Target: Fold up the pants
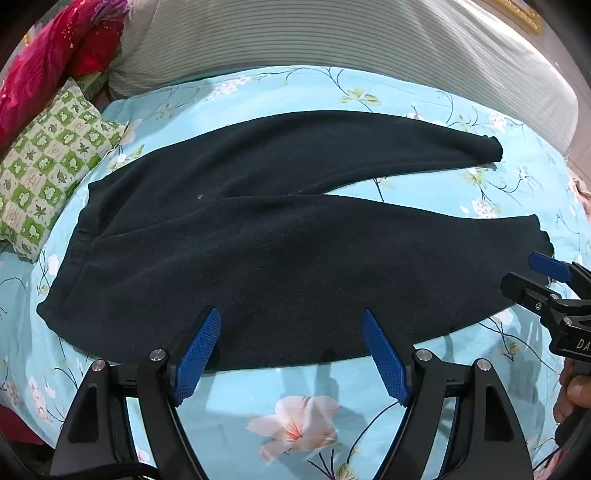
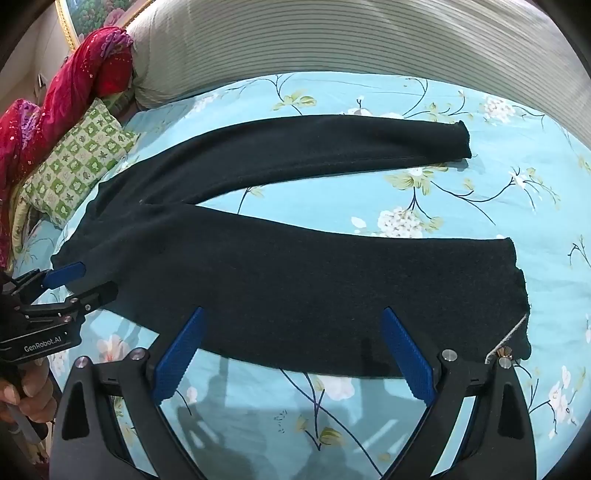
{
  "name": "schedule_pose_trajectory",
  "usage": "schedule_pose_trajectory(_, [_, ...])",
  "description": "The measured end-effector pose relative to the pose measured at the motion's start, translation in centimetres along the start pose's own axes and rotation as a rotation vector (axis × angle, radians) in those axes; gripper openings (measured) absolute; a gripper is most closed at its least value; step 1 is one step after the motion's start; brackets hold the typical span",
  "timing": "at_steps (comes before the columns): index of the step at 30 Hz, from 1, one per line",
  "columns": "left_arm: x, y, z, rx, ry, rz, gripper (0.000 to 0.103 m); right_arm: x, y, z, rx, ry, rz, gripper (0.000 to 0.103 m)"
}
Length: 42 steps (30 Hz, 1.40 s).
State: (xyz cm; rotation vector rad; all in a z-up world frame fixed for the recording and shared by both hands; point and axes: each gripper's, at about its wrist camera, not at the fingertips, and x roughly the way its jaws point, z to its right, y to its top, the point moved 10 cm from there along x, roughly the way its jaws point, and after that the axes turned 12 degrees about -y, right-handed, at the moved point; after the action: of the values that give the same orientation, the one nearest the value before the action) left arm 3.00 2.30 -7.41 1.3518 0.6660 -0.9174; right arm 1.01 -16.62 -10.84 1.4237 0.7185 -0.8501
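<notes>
Pants [image 1: 280, 258], dark and spread flat on the blue floral bedsheet [image 1: 295, 417], lie with the waistband to the left and both legs splayed rightward, ready for a first fold. Left gripper [image 1: 291, 354] hovers over the near edge below the seat, jaws wide and empty; right gripper [image 2: 291, 354] does likewise over the near leg, probably to lift that edge together. Checked pillow [image 1: 51, 166] sits far left.

I see a light blue bedsheet [image 1: 303, 83] with flower print. At far left lies a green checked pillow [image 1: 51, 166], beside it a red blanket [image 1: 44, 62]. A striped grey bolster [image 1: 332, 33] lies along the far side.
</notes>
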Motion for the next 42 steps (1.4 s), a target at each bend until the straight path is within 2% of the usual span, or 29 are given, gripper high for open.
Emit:
schedule_pose_trajectory(20, [0.9,0.3,-0.5,-0.004,-0.008,-0.021,0.079,0.4,-0.1,0.6,0.011,-0.003,-0.005,0.095])
schedule_pose_trajectory(25, [1.2,0.3,-0.7,-0.004,-0.011,-0.028,0.079,0.3,0.1,0.7,0.018,0.005,0.017,0.095])
schedule_pose_trajectory(34, [1.9,0.3,-0.9,0.002,-0.023,-0.047,0.079,0.4,0.0,0.2,0.048,0.025,0.003,0.095])
schedule_pose_trajectory(42, [2.5,0.4,-1.3,0.006,-0.034,-0.066,0.079,0.3,0.7,0.6,0.057,0.023,0.063,0.095])
